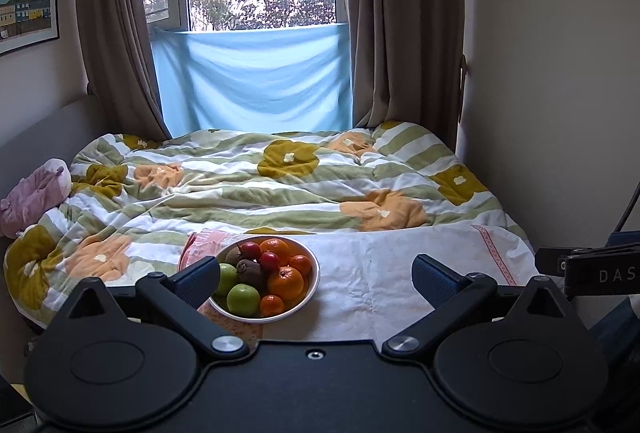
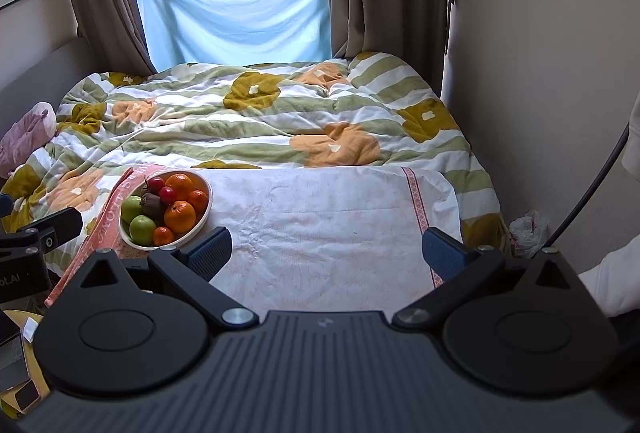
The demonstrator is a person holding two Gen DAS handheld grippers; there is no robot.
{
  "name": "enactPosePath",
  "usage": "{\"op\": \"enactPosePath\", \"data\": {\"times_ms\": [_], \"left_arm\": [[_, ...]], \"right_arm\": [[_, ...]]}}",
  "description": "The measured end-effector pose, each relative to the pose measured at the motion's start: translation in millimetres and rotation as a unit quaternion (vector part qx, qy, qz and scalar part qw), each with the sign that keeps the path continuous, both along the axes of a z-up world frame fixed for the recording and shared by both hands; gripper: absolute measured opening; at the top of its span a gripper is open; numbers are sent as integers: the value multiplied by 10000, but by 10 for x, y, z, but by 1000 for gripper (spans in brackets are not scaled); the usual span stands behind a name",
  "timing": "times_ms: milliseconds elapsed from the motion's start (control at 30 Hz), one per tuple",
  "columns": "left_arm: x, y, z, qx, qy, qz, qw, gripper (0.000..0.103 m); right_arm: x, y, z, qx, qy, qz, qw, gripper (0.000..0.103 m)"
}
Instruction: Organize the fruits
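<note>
A white bowl [image 1: 312,283] sits on a white cloth [image 1: 380,273] at the near end of a bed. It holds oranges [image 1: 285,283], green apples [image 1: 243,299], small red fruits [image 1: 269,260] and dark brown fruits [image 1: 250,270]. My left gripper [image 1: 316,279] is open and empty, held back from the bowl; its left finger [image 1: 198,281] overlaps the bowl's left side in view. In the right wrist view the bowl [image 2: 202,221] is at the left, with oranges [image 2: 179,216] and apples [image 2: 142,229]. My right gripper [image 2: 326,253] is open and empty over the cloth [image 2: 320,217].
A pink patterned cloth [image 2: 108,217] lies under the bowl's left side. A rumpled striped flowered duvet [image 1: 280,185] covers the bed. A pink plush [image 1: 36,197] lies at the left. Wall stands at the right, curtains and window behind. A plastic bag [image 2: 528,229] lies by the bed's right side.
</note>
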State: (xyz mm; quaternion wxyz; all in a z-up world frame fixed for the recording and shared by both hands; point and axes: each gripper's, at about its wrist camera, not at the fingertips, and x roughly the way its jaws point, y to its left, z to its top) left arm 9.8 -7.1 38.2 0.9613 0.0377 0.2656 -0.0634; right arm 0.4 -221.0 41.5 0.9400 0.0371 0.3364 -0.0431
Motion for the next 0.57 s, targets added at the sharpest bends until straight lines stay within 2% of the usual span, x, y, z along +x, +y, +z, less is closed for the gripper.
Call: {"op": "enactPosePath", "data": {"times_ms": [567], "left_arm": [[-99, 9, 36, -27, -153, 109, 9998, 103]], "right_arm": [[-44, -48, -45, 66, -47, 37, 10000, 103]]}}
